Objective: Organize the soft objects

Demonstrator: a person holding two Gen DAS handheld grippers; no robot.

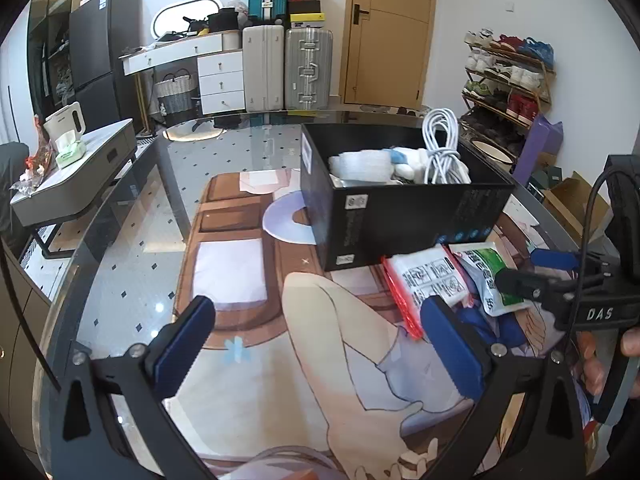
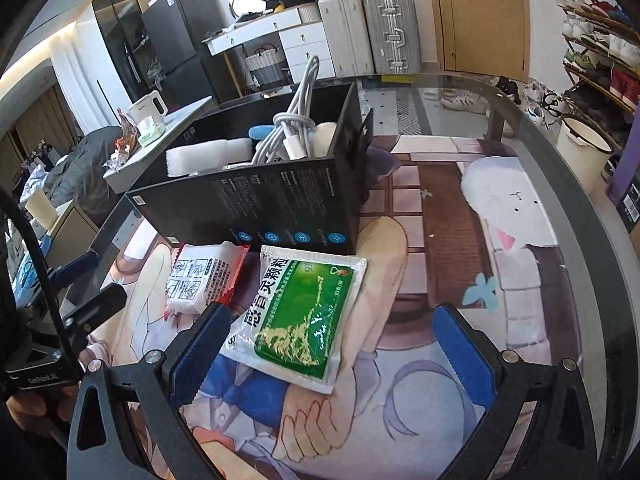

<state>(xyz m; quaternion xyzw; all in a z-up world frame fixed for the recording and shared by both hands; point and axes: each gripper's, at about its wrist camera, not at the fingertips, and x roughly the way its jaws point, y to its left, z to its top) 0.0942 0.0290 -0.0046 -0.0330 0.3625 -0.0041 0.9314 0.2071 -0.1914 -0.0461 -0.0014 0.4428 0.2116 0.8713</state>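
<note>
A black box [image 1: 404, 216] [image 2: 264, 204] stands on the printed mat and holds a coiled white cable [image 1: 442, 148] [image 2: 294, 128] and white soft items [image 1: 360, 166] [image 2: 208, 156]. In front of it lie a white and red packet [image 1: 428, 284] [image 2: 204, 276] and a green and white pouch [image 1: 490, 276] [image 2: 304, 312]. My left gripper [image 1: 320, 344] is open and empty above the mat, left of the packets. My right gripper [image 2: 332, 344] is open, its fingers either side of the green pouch, just above it; it also shows in the left wrist view [image 1: 536, 272].
The glass table edge [image 2: 560, 168] curves at the right. A grey side table [image 1: 80, 176] with a kettle and tissues stands to the left. Suitcases [image 1: 288, 68], a door and a shoe rack [image 1: 508, 76] are behind.
</note>
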